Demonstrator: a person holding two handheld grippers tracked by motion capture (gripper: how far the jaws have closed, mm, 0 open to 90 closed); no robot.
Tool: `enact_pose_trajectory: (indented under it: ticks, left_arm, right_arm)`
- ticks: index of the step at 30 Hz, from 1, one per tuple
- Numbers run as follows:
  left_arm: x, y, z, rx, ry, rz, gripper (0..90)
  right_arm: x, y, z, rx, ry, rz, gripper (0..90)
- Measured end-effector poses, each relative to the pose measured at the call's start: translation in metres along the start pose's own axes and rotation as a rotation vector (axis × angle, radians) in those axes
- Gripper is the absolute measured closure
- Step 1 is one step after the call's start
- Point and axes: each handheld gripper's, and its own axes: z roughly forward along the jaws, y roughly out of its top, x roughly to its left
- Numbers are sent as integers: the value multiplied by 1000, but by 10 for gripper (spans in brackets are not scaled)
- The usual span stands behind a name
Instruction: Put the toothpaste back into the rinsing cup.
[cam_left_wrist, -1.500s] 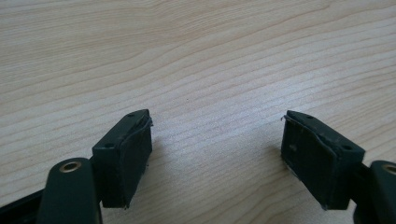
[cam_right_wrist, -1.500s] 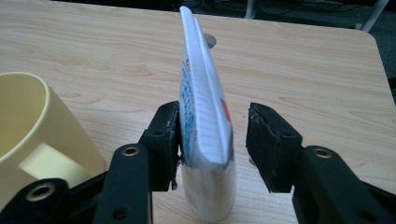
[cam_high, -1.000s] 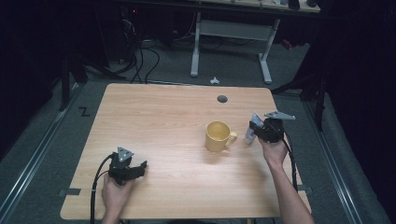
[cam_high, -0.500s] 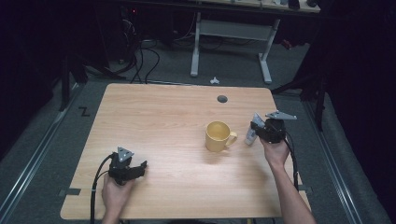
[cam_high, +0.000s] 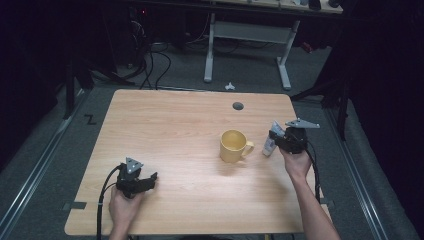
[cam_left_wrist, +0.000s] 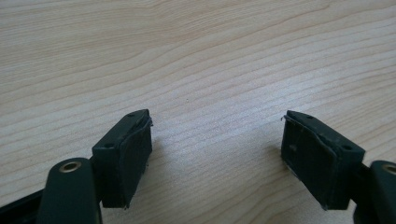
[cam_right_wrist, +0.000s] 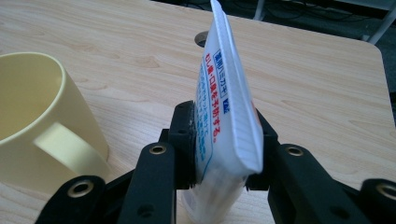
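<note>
My right gripper (cam_right_wrist: 224, 140) is shut on a white tube (cam_right_wrist: 229, 93) with blue and red print, its pads pressing the tube's flat lower part while it stands on end. In the high view that gripper (cam_high: 275, 138) holds the tube (cam_high: 270, 144) just right of a yellow mug (cam_high: 235, 146), whose handle points toward it. The mug (cam_right_wrist: 32, 116) stands upright close at the left of the right gripper view. My left gripper (cam_high: 149, 178) rests low at the table's front left, and its jaws (cam_left_wrist: 217, 154) stand open over bare wood.
The light wooden table (cam_high: 175, 125) has a round cable hole (cam_high: 238, 106) near its far edge, behind the mug. A white desk frame (cam_high: 247, 37) and cables lie on the dark floor beyond the table.
</note>
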Motion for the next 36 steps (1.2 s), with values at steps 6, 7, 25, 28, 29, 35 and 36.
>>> enact_pose_trajectory:
  ticks: [6,7,25,28,29,35,36]
  left_arm:
    - [0,0,0,0,0,0,247]
    - [0,0,0,1,-1,0,247]
    - [0,0,0,0,0,0,247]
    - [0,0,0,0,-1,0,247]
    - [0,0,0,0,-1,0,247]
    - [0,0,0,1,-1,0,247]
    - [0,0,0,1,-1,0,247]
  right_arm:
    - [1,4,-2,0,1,-8,700]
    - [1,5,-3,-2,4,-15,701]
    - [7,13,-12,-16,41,-29,702]
    - [6,13,-12,-15,46,-26,703]
    - [6,13,-12,-13,45,-25,703]
    - [7,17,-15,-10,51,-33,703]
    - [8,19,-16,-11,53,-35,703]
